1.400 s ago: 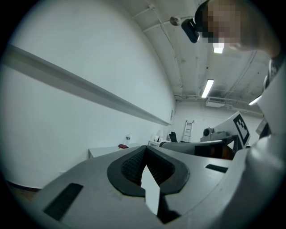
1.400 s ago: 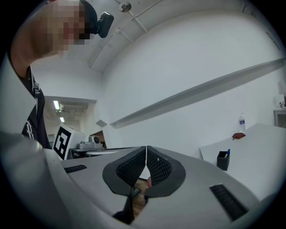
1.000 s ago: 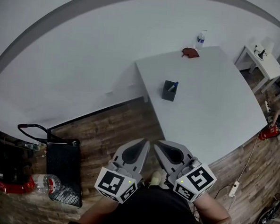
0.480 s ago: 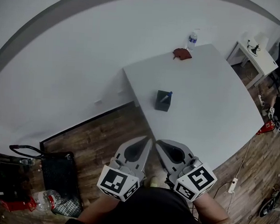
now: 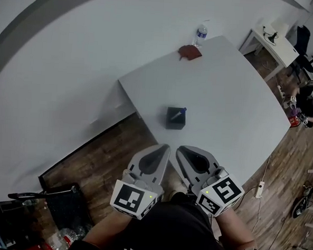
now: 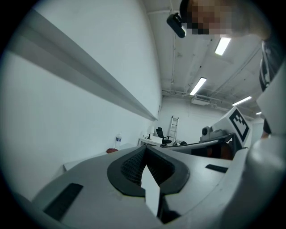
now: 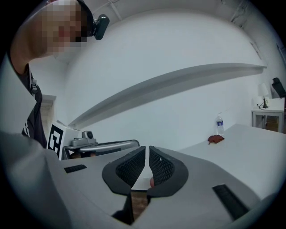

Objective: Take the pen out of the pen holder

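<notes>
White wall [image 5: 70, 58] and brown wood-plank floor [image 5: 105, 148] surround a broad white surface [image 5: 232, 100]. On it, near its front corner, stands the small dark square pen holder [image 5: 175, 120] with the blue-tipped pen [image 5: 182, 112] poking out of it. The left tongs [image 5: 164, 147] and right tongs [image 5: 181, 148] hang over the floor, well apart from the holder, each closed on nothing, so I judge the reach, grip and lift are all left to do.

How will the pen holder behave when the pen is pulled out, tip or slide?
The pen holder looks small and boxy and shows only one pen, so it is probably light and may slide on the smooth white table. Its squat shape suggests it resists tipping, though the leaning pen could drag a rim if pulled sideways.
</notes>
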Tool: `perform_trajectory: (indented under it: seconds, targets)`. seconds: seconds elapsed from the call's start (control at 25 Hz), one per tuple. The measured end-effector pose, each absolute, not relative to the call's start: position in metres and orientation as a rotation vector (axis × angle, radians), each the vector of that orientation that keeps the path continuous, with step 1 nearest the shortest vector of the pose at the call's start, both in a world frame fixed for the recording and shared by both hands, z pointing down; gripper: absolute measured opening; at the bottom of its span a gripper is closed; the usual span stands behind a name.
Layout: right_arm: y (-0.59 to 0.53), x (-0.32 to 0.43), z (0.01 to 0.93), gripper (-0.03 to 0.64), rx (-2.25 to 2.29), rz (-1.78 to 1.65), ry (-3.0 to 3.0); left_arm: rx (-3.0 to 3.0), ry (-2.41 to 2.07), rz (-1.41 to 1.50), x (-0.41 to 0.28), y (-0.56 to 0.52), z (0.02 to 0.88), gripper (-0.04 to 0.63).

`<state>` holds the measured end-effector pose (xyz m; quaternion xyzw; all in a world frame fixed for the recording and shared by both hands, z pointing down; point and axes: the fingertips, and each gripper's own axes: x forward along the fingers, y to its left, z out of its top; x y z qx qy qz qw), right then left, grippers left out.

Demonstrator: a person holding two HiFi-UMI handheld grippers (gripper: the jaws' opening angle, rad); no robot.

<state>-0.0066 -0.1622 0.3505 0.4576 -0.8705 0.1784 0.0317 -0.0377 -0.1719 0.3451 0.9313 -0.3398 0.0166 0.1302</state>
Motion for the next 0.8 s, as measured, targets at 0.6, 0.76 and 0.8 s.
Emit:
perform_trajectory:
  seconds: [0.6, 0.76, 0.8]
  targets:
    - [-0.250, 0.060, 0.471, 0.020, 1.450, 0.707, -2.424, 2.622, -0.962, 0.130, -0.009, -0.225, 0.405, 0.006]
    - [-0.274, 0.074, 0.512, 0.064, 1.404, 0.737, -2.365, 2.616, -0.964, 0.141, 0.003, -0.236, 0.421, 0.006]
    - [-0.279, 0.077, 0.522, 0.066, 1.395, 0.739, -2.346, 2.614, -0.965, 0.147, 0.005, -0.238, 0.425, 0.006]
